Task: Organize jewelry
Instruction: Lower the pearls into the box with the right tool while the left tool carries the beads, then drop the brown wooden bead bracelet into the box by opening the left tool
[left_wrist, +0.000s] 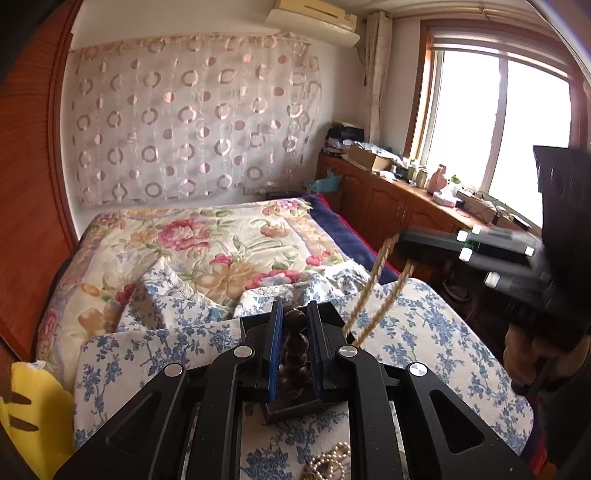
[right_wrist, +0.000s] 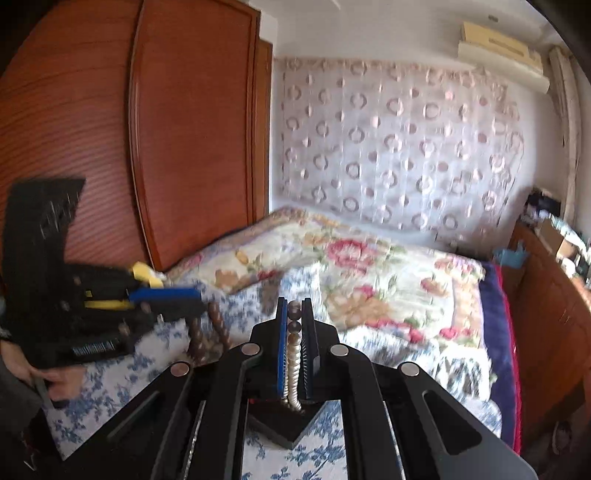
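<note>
Bedroom with floral bedding (left_wrist: 424, 332): left gripper (left_wrist: 294, 343), jaws nearly closed, clamps a dark wooden bead strand (left_wrist: 294, 347), while right gripper (right_wrist: 294, 347) pinches a pearl strand (right_wrist: 292, 373) lengthwise between its jaws, hanging to the left gripper's right.

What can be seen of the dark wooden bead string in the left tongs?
The dark wooden bead string is made of round, glossy brown-black beads that look like polished wood. It runs lengthwise between the blue-padded fingers of the left tongs, which are shut on it, with one bead poking past the tips. In the right wrist view its loose ends hang blurred below the tongs, above the blue floral cloth.
</note>
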